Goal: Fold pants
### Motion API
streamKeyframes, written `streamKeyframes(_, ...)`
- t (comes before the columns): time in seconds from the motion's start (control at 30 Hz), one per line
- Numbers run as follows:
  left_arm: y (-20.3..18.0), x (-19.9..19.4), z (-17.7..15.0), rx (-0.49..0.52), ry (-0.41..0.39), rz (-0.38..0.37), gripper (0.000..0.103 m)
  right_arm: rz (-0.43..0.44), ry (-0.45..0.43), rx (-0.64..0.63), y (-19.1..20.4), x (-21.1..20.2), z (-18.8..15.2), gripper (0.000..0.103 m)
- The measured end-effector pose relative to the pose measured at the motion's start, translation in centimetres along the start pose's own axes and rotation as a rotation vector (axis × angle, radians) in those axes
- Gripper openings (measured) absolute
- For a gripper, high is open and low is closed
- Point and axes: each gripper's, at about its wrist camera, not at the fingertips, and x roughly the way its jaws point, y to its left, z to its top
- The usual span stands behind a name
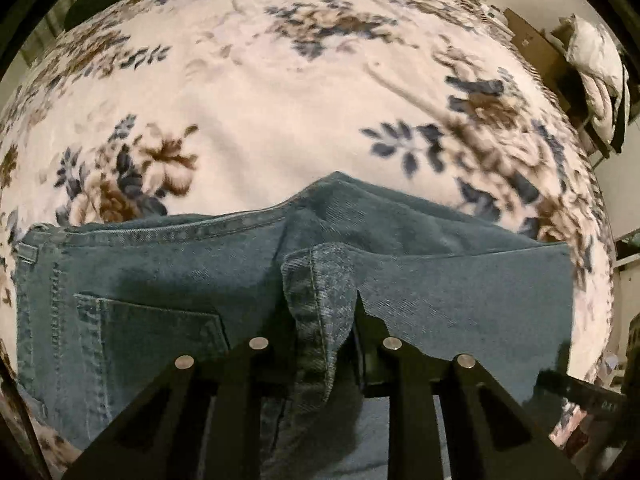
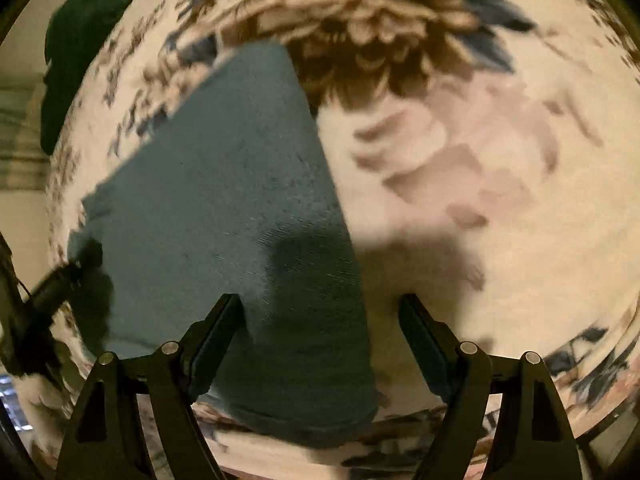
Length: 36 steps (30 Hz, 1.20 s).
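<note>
Left wrist view: left gripper [image 1: 324, 320] clamped on jeans [image 1: 160, 272] hem over the floral blanket [image 1: 280, 100], mid-fold; right gripper [image 2: 320, 308] hung apart. Next: lay hem flat.

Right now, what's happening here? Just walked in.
A person with a handheld gripper in each hand is folding blue jeans on a floral blanket. The left gripper is clamped on a hemmed edge of the denim, lifted over the back-pocket area. The right gripper is open, its fingers straddling the jeans' edge near the folded end, gripping nothing. The fold looks part done.
</note>
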Motion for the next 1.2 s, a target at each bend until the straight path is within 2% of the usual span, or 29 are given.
streamKeyframes(0.1,1.0,0.1,-0.2,-0.048,0.019,-0.055,0.026,-0.048,0.000,-0.029,0.7,0.1,-0.1,0.084)
streamKeyframes(0.17,1.6,-1.4,-0.7,-0.076,0.015,-0.091,0.031,-0.063,-0.020,-0.040,1.4,-0.7,-0.1,0.084)
streamKeyframes(0.2,2.3,-3.0,-1.5,-0.111,-0.012,-0.118,0.033,-0.066,-0.030,-0.043,1.7,-1.2,-0.2,0.084)
streamKeyframes(0.23,2.9,-4.1,-2.3,-0.139,-0.033,-0.143,0.044,-0.065,-0.043,-0.046,2.1,-1.9,-0.4,0.084)
streamKeyframes(0.27,3.9,-5.8,-3.5,-0.185,-0.066,-0.180,0.074,-0.064,-0.057,-0.053,2.6,-2.6,-0.5,0.084)
streamKeyframes(0.3,4.8,-6.9,-4.5,-0.222,-0.098,-0.200,0.094,-0.065,-0.070,-0.066,3.4,-3.2,-0.7,0.084)
streamKeyframes(0.33,6.0,-8.5,-6.0,-0.275,-0.154,-0.218,0.103,-0.064,-0.083,-0.080,4.4,-3.7,-0.9,0.084)
streamKeyframes(0.4,8.3,-10.3,-8.7,-0.366,-0.190,-0.239,0.103,-0.057,-0.089,-0.111,6.4,-4.3,-1.4,0.084)
streamKeyframes(0.43,9.5,-10.5,-9.7,-0.420,-0.179,-0.230,0.103,-0.051,-0.085,-0.129,7.5,-4.3,-1.5,0.084)
streamKeyframes(0.53,14.5,-10.6,-12.7,-0.635,-0.197,-0.224,0.103,-0.027,-0.050,-0.182,11.1,-3.5,-2.0,0.084)
streamKeyframes(0.6,18.7,-9.7,-14.7,-0.810,-0.197,-0.198,0.103,-0.022,-0.036,-0.218,13.7,-2.4,-2.2,0.084)
streamKeyframes(0.7,23.9,-7.9,-16.9,-1.039,-0.213,-0.200,0.102,-0.007,0.000,-0.265,17.4,-0.1,-2.6,0.084)
streamKeyframes(0.77,26.4,-6.7,-17.4,-1.136,-0.236,-0.221,0.102,-0.009,0.022,-0.279,19.4,1.8,-2.8,0.084)
streamKeyframes(0.87,28.6,-4.9,-16.8,-1.195,-0.258,-0.253,0.102,-0.021,0.054,-0.289,21.0,4.2,-3.3,0.084)
streamKeyframes(0.93,29.2,-4.0,-15.8,-1.205,-0.288,-0.279,0.096,-0.066,0.058,-0.314,21.8,5.6,-3.7,0.084)
streamKeyframes(0.97,29.2,-4.0,-15.2,-1.192,-0.304,-0.261,0.076,-0.077,0.055,-0.321,22.0,6.0,-3.8,0.084)
streamKeyframes(1.0,29.0,-4.4,-14.5,-1.171,-0.331,-0.241,0.069,-0.085,0.052,-0.323,22.2,6.2,-3.9,0.084)
streamKeyframes(1.03,28.9,-4.9,-14.1,-1.142,-0.361,-0.252,0.049,-0.085,0.050,-0.321,22.3,6.3,-3.9,0.084)
streamKeyframes(1.07,28.5,-5.1,-13.6,-1.103,-0.380,-0.267,0.041,-0.081,0.050,-0.317,22.3,6.3,-3.9,0.084)
streamKeyframes(1.13,27.8,-5.6,-12.8,-1.043,-0.400,-0.250,0.041,-0.076,0.054,-0.310,22.2,6.4,-3.8,0.084)
streamKeyframes(1.2,28.2,-4.2,-12.8,-1.047,-0.341,-0.247,0.060,-0.078,0.057,-0.305,22.2,6.5,-4.0,0.084)
